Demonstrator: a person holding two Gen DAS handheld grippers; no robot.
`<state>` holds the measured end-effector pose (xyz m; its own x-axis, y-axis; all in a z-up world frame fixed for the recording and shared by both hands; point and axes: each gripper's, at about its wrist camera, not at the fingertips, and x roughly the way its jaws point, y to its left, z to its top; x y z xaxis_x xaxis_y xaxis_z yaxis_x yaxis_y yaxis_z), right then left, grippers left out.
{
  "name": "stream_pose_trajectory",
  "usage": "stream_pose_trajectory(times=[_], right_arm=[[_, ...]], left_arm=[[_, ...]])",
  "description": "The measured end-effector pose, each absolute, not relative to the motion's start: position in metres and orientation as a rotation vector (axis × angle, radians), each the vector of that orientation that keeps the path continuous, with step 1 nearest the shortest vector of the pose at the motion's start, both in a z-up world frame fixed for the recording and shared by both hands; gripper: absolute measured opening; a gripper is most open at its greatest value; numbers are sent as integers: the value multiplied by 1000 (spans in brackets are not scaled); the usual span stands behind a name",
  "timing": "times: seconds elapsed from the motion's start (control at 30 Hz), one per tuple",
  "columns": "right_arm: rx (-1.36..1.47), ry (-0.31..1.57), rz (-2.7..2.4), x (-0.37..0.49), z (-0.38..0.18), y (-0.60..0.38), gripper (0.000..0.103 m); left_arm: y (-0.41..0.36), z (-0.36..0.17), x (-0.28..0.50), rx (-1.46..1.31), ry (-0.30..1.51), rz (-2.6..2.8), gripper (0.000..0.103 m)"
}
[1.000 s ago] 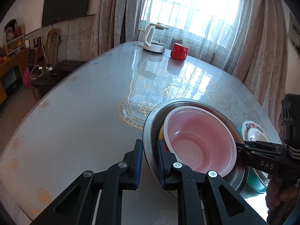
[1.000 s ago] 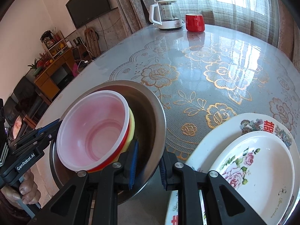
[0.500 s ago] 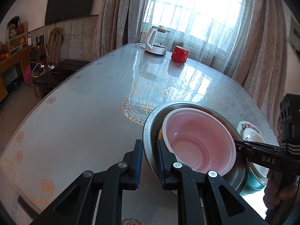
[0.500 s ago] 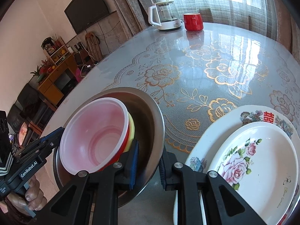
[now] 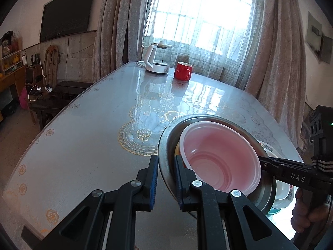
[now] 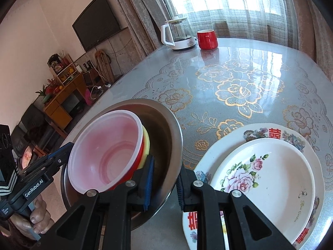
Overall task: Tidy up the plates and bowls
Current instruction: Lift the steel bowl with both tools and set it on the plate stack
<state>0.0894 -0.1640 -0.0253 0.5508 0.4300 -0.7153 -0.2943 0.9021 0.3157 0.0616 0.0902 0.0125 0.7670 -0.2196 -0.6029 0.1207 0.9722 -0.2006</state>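
Above the table (image 5: 87, 145), the steel basin (image 5: 166, 145) was held aloft; its rim was pinched by the left gripper (image 5: 165, 182) and the right gripper (image 6: 164, 184); nested plastic bowls (image 6: 104, 150) were carried inside, beside stacked plates (image 6: 268, 179).

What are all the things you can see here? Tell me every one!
Metal basin: 1, silver, tilted, held by both grippers.
Plastic bowls: 3 nested, pink, red, yellow, inside basin.
Plates: 2 stacked, white with flowers, on table at right.
Teal dish: 1, edge showing under plates.
Kettle: 1, white and clear, table's far end.
Mug: 1, red, beside kettle.
Table: 1, grey with gold flowers.
TV: 1, black, on wall.
Left hand-held gripper: black, blue pads, on basin rim.
Right hand-held gripper: same, opposite rim.
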Motion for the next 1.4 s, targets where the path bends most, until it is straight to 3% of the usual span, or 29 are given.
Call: stream_pose_trajectory(times=[0.63, 1.4], right_arm=[[272, 768, 201, 46, 10, -275, 20], [358, 838, 71, 42, -27, -324, 20]], left_arm=[[-23, 38, 79, -37, 675, -436, 16], [-68, 8, 87, 0, 789, -502, 16]])
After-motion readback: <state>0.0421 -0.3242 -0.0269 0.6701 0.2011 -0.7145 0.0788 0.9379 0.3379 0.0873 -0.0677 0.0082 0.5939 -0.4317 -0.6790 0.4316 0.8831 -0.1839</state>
